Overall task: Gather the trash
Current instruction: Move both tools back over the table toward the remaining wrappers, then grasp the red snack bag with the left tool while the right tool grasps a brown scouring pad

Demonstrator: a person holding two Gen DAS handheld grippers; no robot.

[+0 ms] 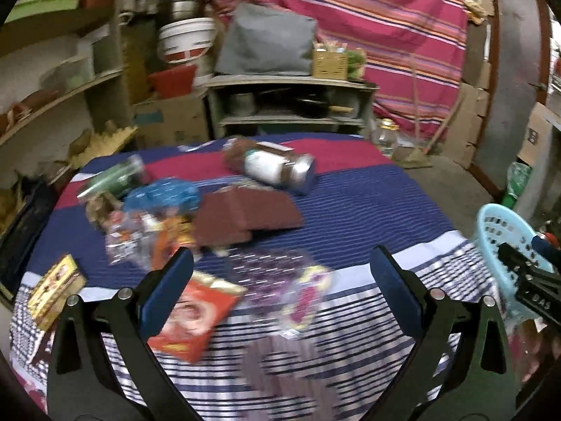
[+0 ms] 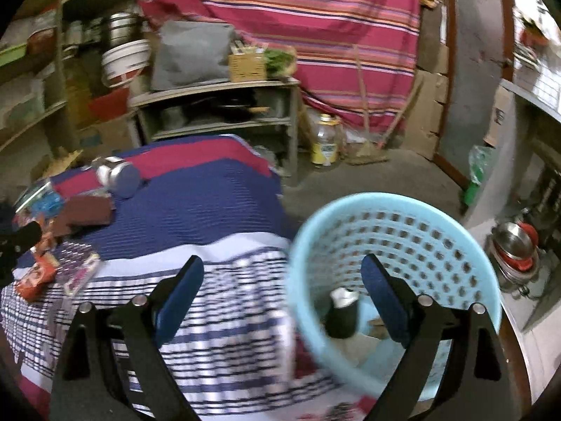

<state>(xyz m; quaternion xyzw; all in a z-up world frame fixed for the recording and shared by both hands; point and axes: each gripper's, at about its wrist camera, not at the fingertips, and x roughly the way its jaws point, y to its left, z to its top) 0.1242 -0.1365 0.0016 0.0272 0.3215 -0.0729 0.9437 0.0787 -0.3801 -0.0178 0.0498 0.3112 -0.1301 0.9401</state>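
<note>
Striped cloth (image 1: 368,203) — littered with wrappers (image 1: 196,319); basket (image 2: 438,231) beside.

Both grippers are pointing downward at a slant, the left gripper (image 1: 280,270) and the right gripper (image 2: 282,279) each standing with blue-padded jaws spread wide and nothing gripped between them.

Both grippers: black angular arms with silver rivets; the fingers (image 1: 168,291) carry blue pads.

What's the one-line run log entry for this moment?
left hand-held gripper: open, empty | right hand-held gripper: open, empty | basket: dark bottle inside | table: wrappers remain
</note>
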